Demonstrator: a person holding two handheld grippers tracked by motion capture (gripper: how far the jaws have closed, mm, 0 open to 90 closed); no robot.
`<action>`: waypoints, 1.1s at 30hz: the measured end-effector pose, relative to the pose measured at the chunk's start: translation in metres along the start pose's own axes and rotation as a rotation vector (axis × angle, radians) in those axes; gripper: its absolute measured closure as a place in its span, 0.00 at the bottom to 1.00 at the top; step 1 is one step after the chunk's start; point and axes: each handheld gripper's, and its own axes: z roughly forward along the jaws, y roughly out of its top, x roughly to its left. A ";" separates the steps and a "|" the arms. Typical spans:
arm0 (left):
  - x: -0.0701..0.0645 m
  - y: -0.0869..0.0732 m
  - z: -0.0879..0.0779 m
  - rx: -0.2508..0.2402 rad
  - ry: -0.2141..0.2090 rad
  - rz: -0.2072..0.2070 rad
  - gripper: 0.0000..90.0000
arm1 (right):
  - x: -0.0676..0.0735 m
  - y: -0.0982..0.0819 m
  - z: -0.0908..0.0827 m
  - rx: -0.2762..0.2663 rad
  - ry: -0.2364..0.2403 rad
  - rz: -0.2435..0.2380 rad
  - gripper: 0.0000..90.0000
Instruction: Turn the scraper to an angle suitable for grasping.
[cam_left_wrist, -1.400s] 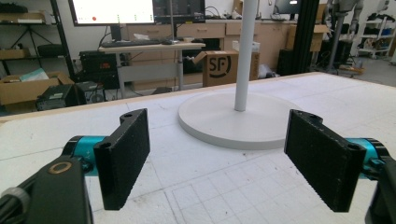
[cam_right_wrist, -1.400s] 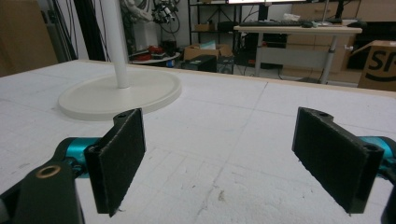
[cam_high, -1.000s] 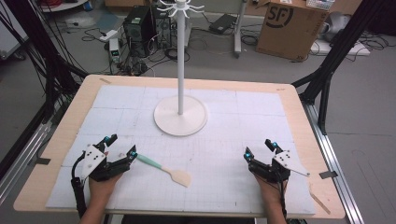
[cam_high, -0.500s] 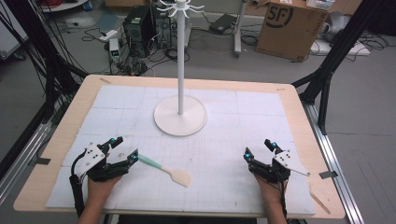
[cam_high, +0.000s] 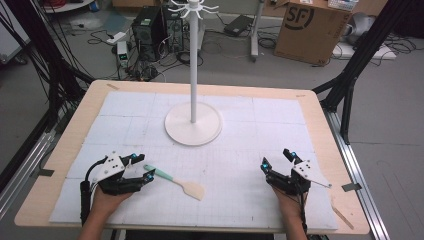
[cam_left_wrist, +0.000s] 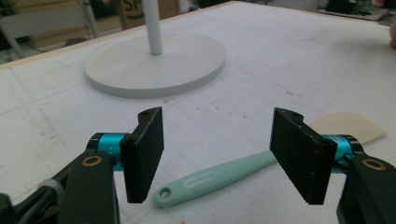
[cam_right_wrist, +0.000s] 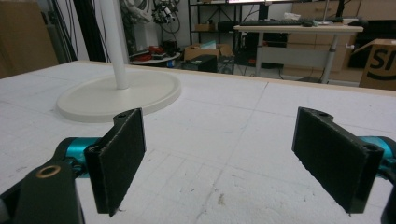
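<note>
Flat on the mat, spatula (cam_high: 176, 179) handle points at spread left tongs (cam_high: 141, 168); right tongs (cam_high: 276, 159) spread too

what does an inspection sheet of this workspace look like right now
surface: wooden table under a white gridded mat.
job's things: mint-handled spatula flat on the mat; white hook stand upright at centre.
clutter: nothing seen on the mat.
grippers: left tool open, jaws either side of the spatula handle, not touching; right tool open, nothing between its jaws.
cables: black cable by the left wrist.
surroundings: cardboard box, computer tower, floor wires.
</note>
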 end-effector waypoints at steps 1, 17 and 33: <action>0.000 0.000 0.001 0.006 -0.021 0.005 0.39 | 0.000 0.000 0.000 -0.001 0.003 -0.003 0.18; -0.001 0.005 0.017 0.188 -0.090 0.015 0.50 | 0.000 0.000 0.000 0.002 0.002 -0.003 0.18; 0.008 0.004 0.020 0.213 0.017 -0.108 0.99 | 0.001 0.000 0.000 0.004 0.000 -0.004 0.18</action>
